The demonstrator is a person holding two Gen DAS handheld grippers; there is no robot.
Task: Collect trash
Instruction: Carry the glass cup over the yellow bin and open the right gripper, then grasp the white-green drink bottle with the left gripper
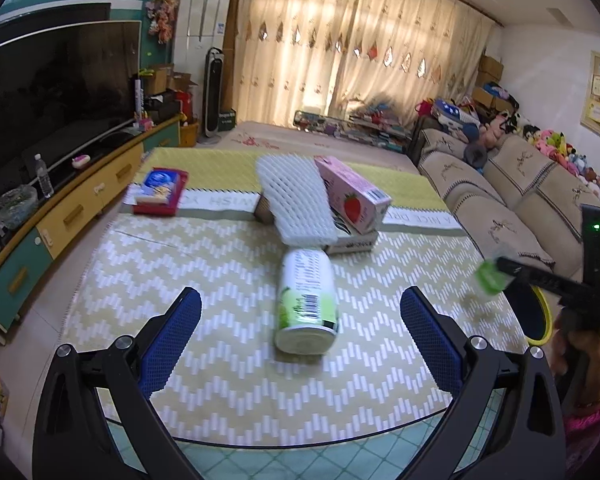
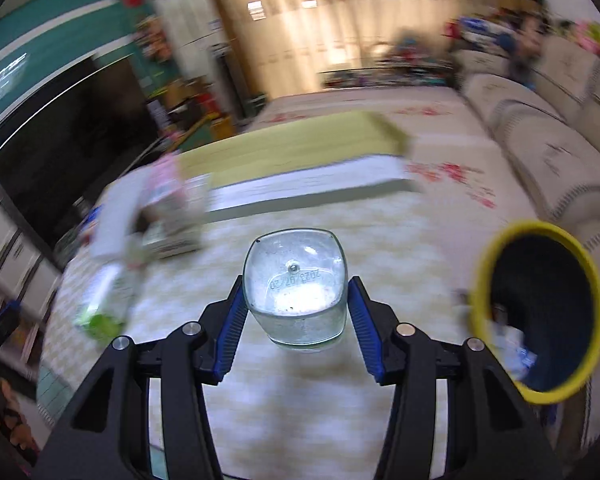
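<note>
Left wrist view: the left gripper (image 1: 300,320) is spread wide and empty, level over the mat. The green-labelled bottle (image 1: 306,300) lies on its side between the fingers, base toward the camera. It looks like light, smooth plastic that may roll; take it across its middle.

Right wrist view: the right gripper (image 2: 296,312) is closed on a clear plastic bottle (image 2: 296,280), base toward the camera. The yellow-rimmed bin (image 2: 540,308) sits just to its right.
</note>
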